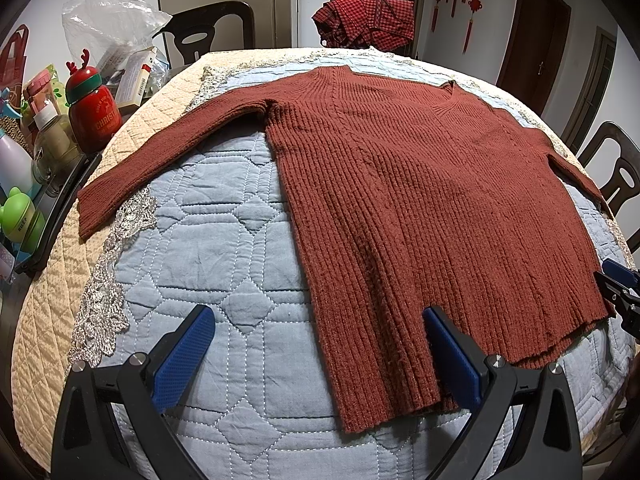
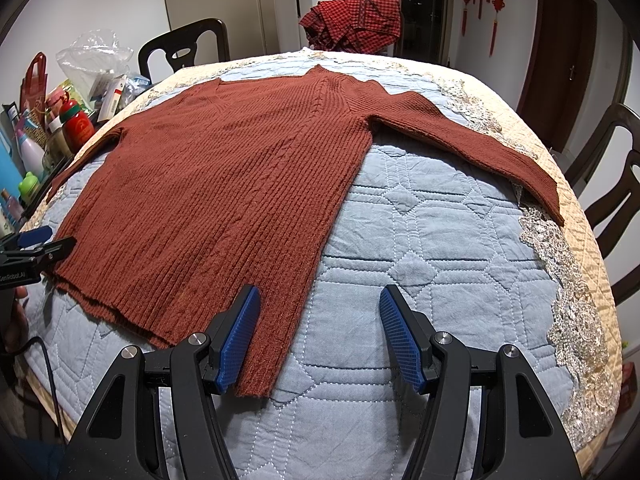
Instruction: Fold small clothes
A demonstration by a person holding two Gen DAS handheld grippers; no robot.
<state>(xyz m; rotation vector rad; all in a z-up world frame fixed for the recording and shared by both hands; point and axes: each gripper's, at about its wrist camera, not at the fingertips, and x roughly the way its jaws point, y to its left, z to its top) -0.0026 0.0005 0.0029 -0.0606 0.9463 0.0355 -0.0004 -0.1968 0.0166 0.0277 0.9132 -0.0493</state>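
One rust-red ribbed knit sweater [image 1: 420, 200] lying flat beyond both jaws, left gripper [image 1: 316, 354] and right gripper [image 2: 318, 334] gaping wide, holding nothing, one clear plastic bag [image 1: 108, 20] holding boxes.

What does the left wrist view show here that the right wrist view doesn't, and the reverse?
Only the left wrist view shows the left sleeve's cuff and the green frog-shaped bottle clearly. Only the right wrist view shows the right sleeve's cuff and a cable at the near left. Both show the rust sweater lying flat on the blue quilt, the checked garment behind, and the left gripper and right gripper open.
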